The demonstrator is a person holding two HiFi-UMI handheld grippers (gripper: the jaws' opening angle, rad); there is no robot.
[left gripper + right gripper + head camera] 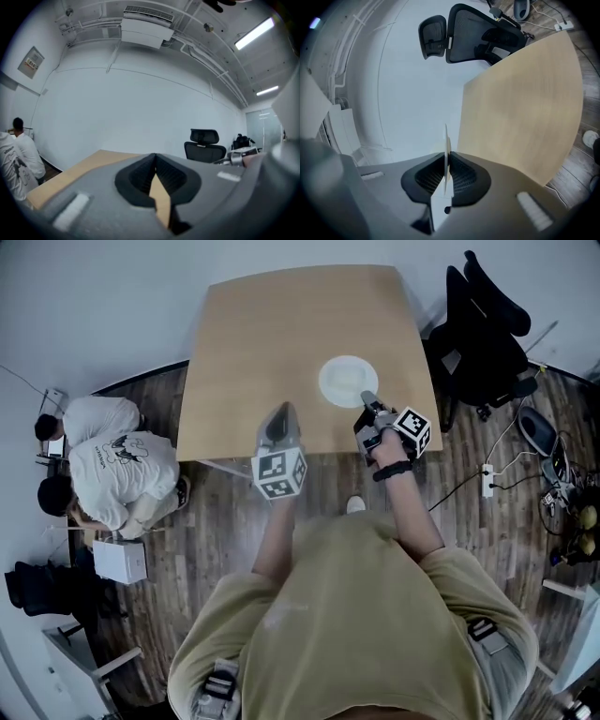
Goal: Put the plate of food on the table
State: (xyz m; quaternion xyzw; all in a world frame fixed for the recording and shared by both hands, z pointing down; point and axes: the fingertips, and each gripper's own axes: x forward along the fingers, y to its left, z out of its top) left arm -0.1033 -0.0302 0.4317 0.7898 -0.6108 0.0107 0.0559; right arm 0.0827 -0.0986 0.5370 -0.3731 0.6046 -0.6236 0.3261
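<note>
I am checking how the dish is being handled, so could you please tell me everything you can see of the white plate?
The plate is round, white and thin, with a rim around a slightly duller centre; no food can be made out on it. It lies level over the right half of the light wooden table; whether it already rests there cannot be told. The right gripper is shut on its near edge.
</note>
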